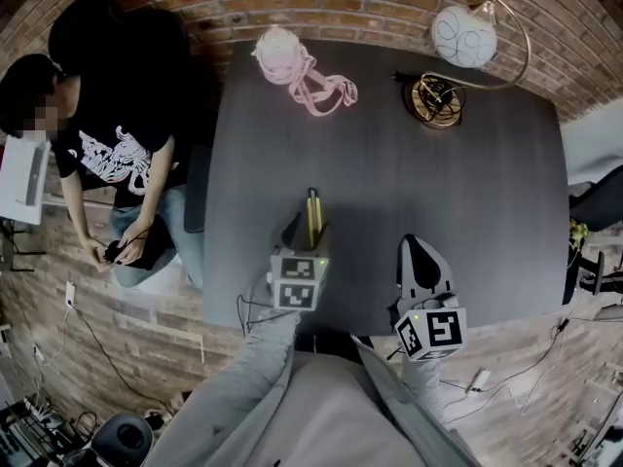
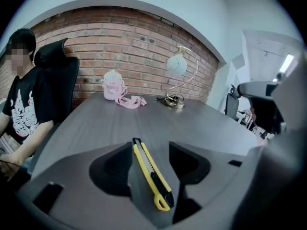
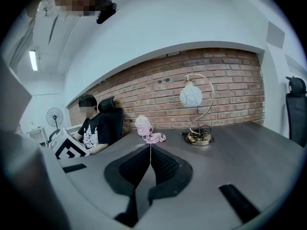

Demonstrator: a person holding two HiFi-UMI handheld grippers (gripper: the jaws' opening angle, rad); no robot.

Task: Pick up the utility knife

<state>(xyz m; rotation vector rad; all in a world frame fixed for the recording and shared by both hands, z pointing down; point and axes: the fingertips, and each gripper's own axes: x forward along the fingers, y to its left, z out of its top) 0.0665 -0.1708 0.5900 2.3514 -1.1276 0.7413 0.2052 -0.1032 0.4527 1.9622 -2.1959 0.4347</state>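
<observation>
The utility knife [image 1: 312,216], yellow with a black slider, lies lengthwise on the dark table [image 1: 467,212] near its front edge. My left gripper [image 1: 306,230] is down at the table with its jaws spread on either side of the knife. In the left gripper view the knife [image 2: 151,174] sits in the gap between the jaws of the left gripper [image 2: 151,148], with space on both sides and no pad pressing on it. My right gripper [image 1: 416,253] hovers to the right of it, near the table's front edge. The right gripper [image 3: 150,161] is shut with nothing in it.
A pink bottle pouch with a strap [image 1: 288,61] lies at the back of the table. A globe lamp [image 1: 463,35] on a brass base [image 1: 435,100] stands at the back right. A seated person [image 1: 107,154] is off the table's left side, before a brick wall.
</observation>
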